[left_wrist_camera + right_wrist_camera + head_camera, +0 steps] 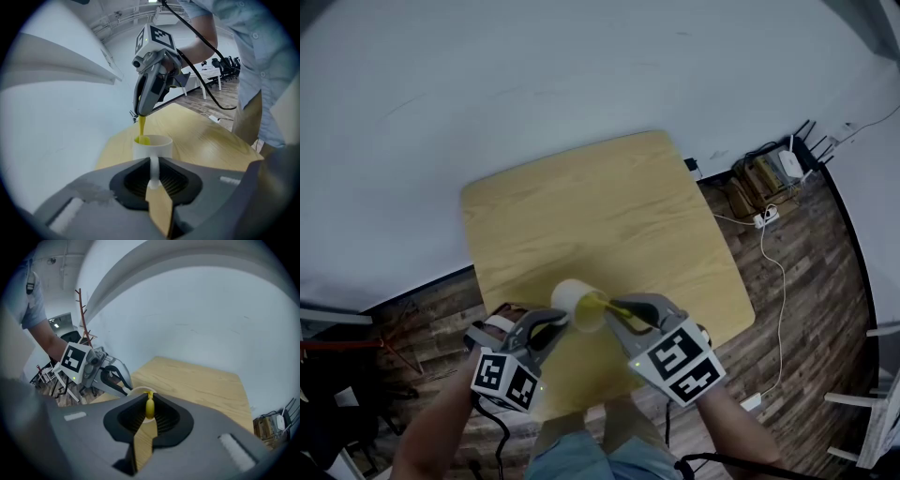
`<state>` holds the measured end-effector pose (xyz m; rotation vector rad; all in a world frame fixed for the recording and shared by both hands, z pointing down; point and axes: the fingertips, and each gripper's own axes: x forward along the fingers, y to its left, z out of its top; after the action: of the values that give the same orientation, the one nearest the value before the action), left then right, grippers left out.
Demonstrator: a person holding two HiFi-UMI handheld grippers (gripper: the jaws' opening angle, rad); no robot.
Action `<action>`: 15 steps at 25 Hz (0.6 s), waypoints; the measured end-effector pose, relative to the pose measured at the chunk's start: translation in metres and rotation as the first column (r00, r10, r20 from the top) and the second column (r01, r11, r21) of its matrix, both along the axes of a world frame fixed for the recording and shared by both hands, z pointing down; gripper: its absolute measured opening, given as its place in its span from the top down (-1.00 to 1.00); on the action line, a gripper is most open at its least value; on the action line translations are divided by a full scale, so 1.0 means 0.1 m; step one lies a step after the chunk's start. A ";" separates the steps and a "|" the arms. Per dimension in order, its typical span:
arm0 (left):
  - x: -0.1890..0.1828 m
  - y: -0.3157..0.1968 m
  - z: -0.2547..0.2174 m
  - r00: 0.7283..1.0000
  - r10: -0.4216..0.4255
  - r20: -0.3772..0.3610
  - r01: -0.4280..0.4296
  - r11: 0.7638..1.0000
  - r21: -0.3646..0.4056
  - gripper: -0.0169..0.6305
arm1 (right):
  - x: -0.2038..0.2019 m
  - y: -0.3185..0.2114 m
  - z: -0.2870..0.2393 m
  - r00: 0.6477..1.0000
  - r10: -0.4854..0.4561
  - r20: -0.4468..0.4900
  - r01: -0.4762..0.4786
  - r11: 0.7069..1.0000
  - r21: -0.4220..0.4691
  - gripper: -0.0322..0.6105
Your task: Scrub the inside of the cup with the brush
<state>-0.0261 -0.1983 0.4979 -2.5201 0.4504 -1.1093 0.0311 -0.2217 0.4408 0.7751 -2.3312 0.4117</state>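
left tool (560,322) tight on handle of white cup (574,298), right tool (615,318) tight on yellow brush (598,305), head inside cup

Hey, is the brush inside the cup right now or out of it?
Inside. In the left gripper view the yellow brush reaches down past the rim of the white cup.

Cup (573,297) on table (609,206), near edge closest to me. My left claw (560,322) just left of cup, on its handle (153,169). My right claw (617,317) just right of cup, gripping brush (598,305); brush head down in cup. Power strip (766,217) on floor, far right of cup.
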 end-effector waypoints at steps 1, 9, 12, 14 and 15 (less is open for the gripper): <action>0.01 0.00 0.00 1.000 0.001 0.000 -0.001 1.000 0.000 0.72 | 0.04 0.00 0.02 1.000 0.007 -0.009 -0.007 1.000 0.005 0.78; 0.04 0.00 -0.02 1.000 -0.016 0.001 0.016 1.000 -0.004 0.72 | 0.20 0.19 0.25 0.997 0.019 -0.078 -0.021 0.999 -0.031 0.78; 0.05 0.00 -0.02 1.000 -0.029 -0.002 0.029 1.000 -0.011 0.72 | 0.19 0.30 0.31 0.998 0.018 -0.066 -0.023 0.998 -0.064 0.78; 0.06 0.00 -0.01 1.000 -0.028 0.001 0.028 0.999 -0.015 0.72 | 0.15 0.37 0.33 0.998 0.021 -0.051 -0.025 0.996 -0.084 0.78; 0.06 -0.01 -0.01 1.000 -0.026 0.004 0.026 1.000 -0.015 0.72 | 0.11 0.39 0.34 0.999 0.023 -0.037 -0.027 0.995 -0.094 0.78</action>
<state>-0.0197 -0.1995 0.4968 -2.5313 0.4770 -1.1308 0.0421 -0.1828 0.4743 0.7608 -2.2532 0.5105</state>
